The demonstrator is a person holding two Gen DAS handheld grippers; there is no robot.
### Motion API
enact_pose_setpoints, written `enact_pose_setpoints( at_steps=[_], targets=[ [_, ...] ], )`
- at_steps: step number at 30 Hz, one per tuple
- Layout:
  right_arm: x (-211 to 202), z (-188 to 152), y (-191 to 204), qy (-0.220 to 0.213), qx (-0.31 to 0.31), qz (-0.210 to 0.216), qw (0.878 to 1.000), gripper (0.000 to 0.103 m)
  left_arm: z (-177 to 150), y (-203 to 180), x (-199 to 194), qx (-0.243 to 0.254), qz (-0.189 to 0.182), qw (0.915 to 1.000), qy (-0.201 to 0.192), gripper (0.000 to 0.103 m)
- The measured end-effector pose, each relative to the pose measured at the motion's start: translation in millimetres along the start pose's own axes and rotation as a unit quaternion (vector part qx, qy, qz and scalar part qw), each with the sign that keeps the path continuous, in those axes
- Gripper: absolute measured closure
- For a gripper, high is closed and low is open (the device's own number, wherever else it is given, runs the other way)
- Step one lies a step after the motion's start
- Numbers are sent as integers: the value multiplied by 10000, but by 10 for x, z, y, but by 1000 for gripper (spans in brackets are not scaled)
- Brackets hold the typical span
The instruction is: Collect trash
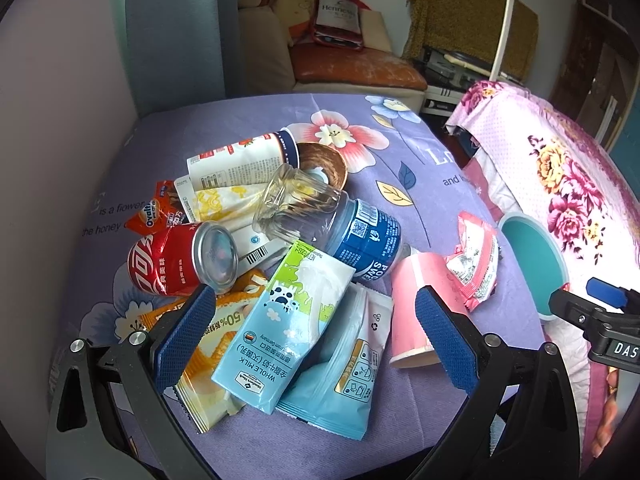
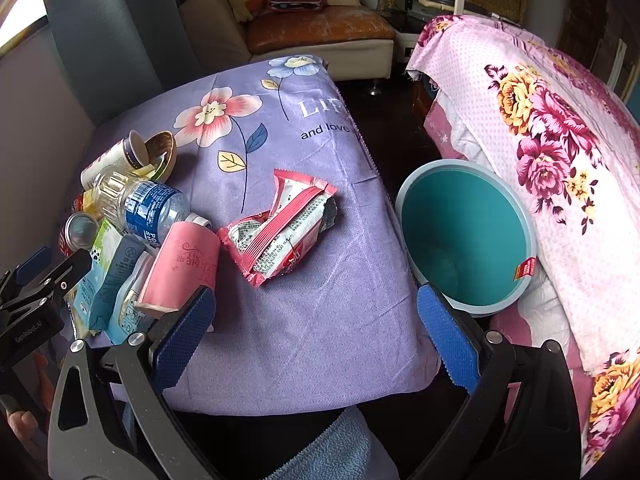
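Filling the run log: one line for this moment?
left gripper open over milk carton | right gripper open | teal bin empty

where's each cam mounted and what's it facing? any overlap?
Left wrist: on the left gripper, open, facing the trash pile; right gripper at the edge.
Right wrist: on the right gripper, open, facing the pink wrapper and teal bin; a fingertip shows lower left.
Shared: pink cup, wrapper, bin, purple cloth.

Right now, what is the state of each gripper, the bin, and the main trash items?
left gripper: open, empty
right gripper: open, empty
teal bin: open top, tilted
red can: lying down
plastic bottle: lying down
pink cup: lying down
red wrapper: torn, crumpled
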State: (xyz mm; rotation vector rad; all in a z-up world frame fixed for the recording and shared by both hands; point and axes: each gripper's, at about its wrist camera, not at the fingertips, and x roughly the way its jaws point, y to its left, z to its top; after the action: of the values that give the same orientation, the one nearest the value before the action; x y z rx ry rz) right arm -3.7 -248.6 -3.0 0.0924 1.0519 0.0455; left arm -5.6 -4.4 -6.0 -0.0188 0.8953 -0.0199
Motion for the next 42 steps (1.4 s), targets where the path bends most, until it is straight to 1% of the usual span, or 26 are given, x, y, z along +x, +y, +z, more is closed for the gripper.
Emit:
enact_pose_setpoints(
  at_steps=[17, 34, 37, 42],
  targets=[
    [40, -6, -14, 114, 74, 34, 9999, 6, -6, -41, -27, 1, -66, 10000, 30, 3],
    [63, -25, 25, 167, 89, -23, 9998, 6, -97, -217, -69, 8, -213, 9997, 88, 3],
    [79, -34, 46, 217, 72, -9, 9997, 6, -102, -214, -35, 4, -268, 9995, 148, 3],
    [114, -27, 110, 337, 15, 61, 9994, 6, -103, -81, 20, 30, -317, 9991, 281, 3]
  ],
)
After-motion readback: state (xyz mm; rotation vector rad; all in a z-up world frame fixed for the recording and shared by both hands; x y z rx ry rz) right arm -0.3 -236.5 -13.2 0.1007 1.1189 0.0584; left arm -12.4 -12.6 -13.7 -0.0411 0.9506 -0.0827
